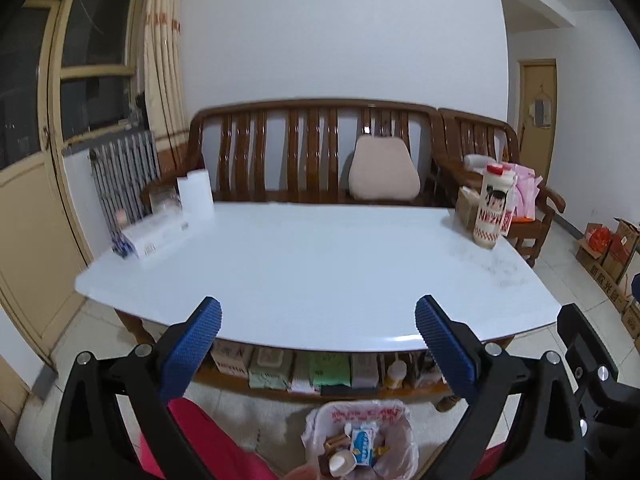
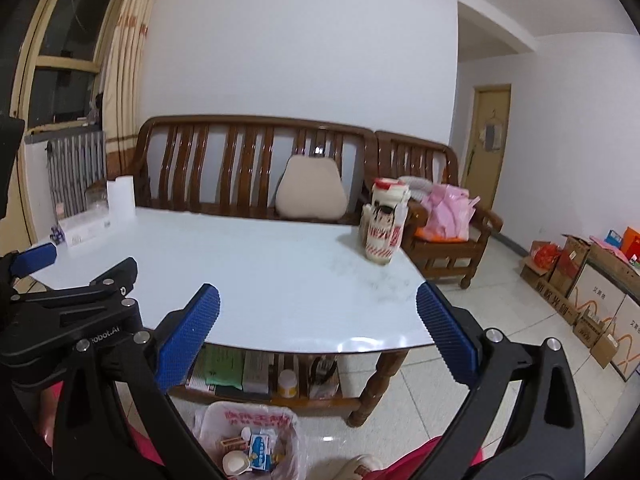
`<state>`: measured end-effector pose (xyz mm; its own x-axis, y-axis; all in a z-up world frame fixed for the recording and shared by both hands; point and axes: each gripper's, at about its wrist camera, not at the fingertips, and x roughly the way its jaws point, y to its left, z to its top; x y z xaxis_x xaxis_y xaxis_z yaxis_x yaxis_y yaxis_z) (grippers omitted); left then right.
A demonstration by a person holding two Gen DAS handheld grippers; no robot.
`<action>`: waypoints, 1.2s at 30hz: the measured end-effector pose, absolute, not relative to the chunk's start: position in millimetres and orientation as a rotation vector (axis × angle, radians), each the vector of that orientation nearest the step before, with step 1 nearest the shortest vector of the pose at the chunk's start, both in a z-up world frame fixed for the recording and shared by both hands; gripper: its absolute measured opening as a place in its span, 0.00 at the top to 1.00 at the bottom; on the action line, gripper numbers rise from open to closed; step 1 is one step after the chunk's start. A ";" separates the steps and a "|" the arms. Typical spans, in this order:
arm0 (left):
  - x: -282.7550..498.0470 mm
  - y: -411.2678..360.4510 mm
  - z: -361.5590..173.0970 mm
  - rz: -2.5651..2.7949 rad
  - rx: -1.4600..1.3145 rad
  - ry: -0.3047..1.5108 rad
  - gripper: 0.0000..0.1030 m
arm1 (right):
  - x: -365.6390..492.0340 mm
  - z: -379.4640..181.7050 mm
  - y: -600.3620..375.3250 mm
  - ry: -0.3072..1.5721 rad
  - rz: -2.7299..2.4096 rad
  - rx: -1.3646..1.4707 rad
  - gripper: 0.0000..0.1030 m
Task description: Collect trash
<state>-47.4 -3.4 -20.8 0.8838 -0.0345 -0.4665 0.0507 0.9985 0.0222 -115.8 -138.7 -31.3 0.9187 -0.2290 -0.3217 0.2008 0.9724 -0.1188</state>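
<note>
Trash [image 1: 362,446] lay in the lined bin [image 1: 320,420] on the floor, in front of the surface [image 1: 320,256]; both the left tool [image 1: 318,320] and the right tool [image 2: 318,310] hung released and empty above it; collecting seemed nearly done; next, I judged, only checking the surface for leftovers.

even, soft indoor light; glare streaks the white table [image 2: 280,280] edge; slight blur, strong fisheye bending, dark corners.
</note>
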 end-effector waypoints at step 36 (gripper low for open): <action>-69.3 -8.3 -0.2 -0.039 0.040 0.510 0.08 | -141.0 -11.7 -145.9 0.343 -0.269 -0.074 0.06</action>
<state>-69.3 -8.3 -0.2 0.8719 -0.0277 -0.4889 0.0474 0.9985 0.0280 -141.0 -145.9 -11.7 0.9065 -0.2733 -0.3219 0.2483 0.9616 -0.1171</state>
